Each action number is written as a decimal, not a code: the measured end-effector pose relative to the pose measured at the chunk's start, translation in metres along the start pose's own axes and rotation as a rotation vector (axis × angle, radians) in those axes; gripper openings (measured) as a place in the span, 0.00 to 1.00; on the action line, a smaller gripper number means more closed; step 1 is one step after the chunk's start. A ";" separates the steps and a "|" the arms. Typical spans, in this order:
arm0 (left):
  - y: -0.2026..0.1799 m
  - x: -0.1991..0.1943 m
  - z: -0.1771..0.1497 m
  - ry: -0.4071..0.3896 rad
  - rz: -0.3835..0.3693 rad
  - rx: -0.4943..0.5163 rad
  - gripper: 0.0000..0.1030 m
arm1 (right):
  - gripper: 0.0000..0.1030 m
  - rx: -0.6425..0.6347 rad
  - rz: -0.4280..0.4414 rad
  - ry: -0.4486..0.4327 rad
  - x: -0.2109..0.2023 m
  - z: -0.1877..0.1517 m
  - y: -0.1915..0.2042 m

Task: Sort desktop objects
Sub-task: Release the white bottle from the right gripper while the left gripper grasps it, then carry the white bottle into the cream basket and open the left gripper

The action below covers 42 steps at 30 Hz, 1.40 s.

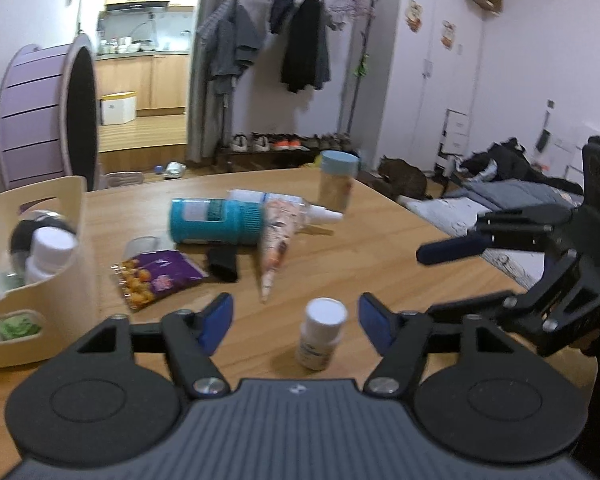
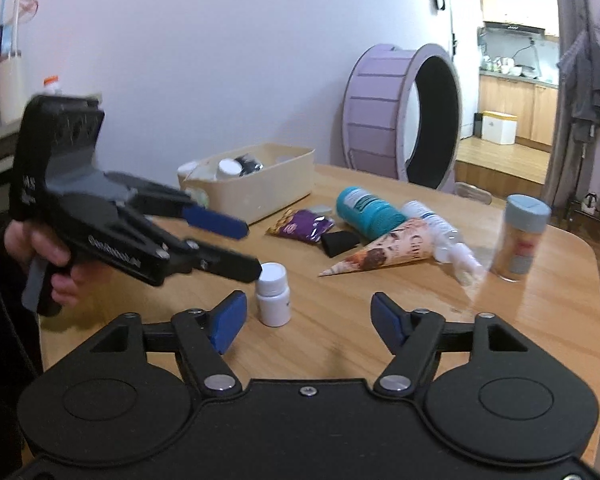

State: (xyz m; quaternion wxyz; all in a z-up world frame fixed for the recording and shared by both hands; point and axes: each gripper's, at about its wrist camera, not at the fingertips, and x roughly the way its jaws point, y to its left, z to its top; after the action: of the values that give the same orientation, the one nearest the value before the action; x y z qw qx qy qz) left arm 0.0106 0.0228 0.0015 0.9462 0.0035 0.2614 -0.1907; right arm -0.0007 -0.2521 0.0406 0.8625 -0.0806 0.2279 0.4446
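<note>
White plastic, a small pill bottle (image 1: pixel 322 332) stands upright on the wooden table (image 1: pixel 380 248), framed between my left gripper (image 1: pixel 296 320)'s spread fingers, which hold nothing. I judge it light, rigid and a bit slick, easy to tip, so I would pinch the body below the cap. My right gripper (image 2: pixel 308 320) is also wide and empty. The beige bin (image 2: pixel 260 184) already holds other bottles, well apart to the left.

Left wrist view: I look low across the surface (image 1: pixel 380 240) toward the clothes rack (image 1: pixel 300 40). Right wrist view: I look leftward toward the storage bin (image 2: pixel 260 188) and wall. Both sit close, sharing the small white bottle (image 1: pixel 322 332) (image 2: pixel 273 294) and clutter.
</note>
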 end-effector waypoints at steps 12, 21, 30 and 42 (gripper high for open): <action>-0.011 0.017 -0.004 0.039 -0.006 0.059 0.23 | 0.79 0.075 -0.033 -0.095 -0.017 -0.003 -0.015; 0.030 -0.031 0.025 -0.119 0.136 -0.021 0.23 | 0.81 0.135 -0.024 -0.168 -0.010 0.000 -0.007; 0.109 -0.067 0.047 -0.215 0.393 -0.144 0.23 | 0.87 0.134 -0.037 -0.207 0.004 0.007 0.003; 0.165 -0.033 0.046 -0.113 0.534 -0.233 0.24 | 0.88 0.138 -0.078 -0.201 0.018 0.007 0.004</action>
State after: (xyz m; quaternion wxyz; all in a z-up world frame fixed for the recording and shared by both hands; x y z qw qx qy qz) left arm 0.0671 0.1823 0.0424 0.9700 -0.0470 0.2184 0.0961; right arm 0.0080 -0.2341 0.0388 0.9010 0.0152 0.1671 0.4000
